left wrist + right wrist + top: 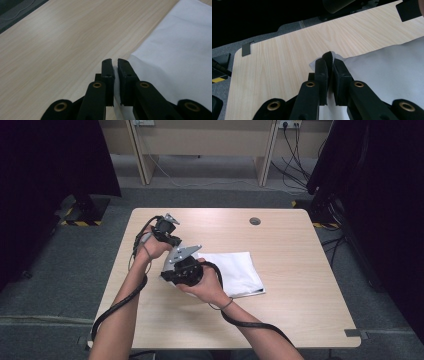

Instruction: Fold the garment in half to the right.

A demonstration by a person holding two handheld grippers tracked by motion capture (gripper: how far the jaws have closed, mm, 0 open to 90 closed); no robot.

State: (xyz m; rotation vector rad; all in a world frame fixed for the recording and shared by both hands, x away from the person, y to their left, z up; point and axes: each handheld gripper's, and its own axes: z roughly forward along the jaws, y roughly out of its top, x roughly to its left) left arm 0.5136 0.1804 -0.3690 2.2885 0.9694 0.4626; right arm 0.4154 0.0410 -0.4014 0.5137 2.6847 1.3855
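Two hand-held grippers meet at the left edge of a folded white cloth (235, 272) lying on the table (300, 310), slightly left of its centre. In the high view, the left hand-held gripper (167, 240) sits at the cloth's far left corner, held by the left hand (152, 247); its cable (117, 305) runs back along the forearm toward the near table edge. In the left gripper view, its jaws stand nearly together, with a thin fold of the cloth's (175, 50) edge pinched between the pads (108, 71); bare wood lies to the left of the jaws and the cloth spreads to the right. The right hand-held gripper (172, 275), just beside the left one in the high view, is at the cloth's near left corner, gripped by the right hand (207, 287), with a grey plate (182, 254) on top. In the right gripper view, its jaws are likewise closed on a corner of the cloth (387, 65), a small tuft of which shows above the pads (322, 72). Farther right, the cloth lies flat on the table. A small round grommet (255, 221) is set in the table near its far edge, well apart from the cloth.
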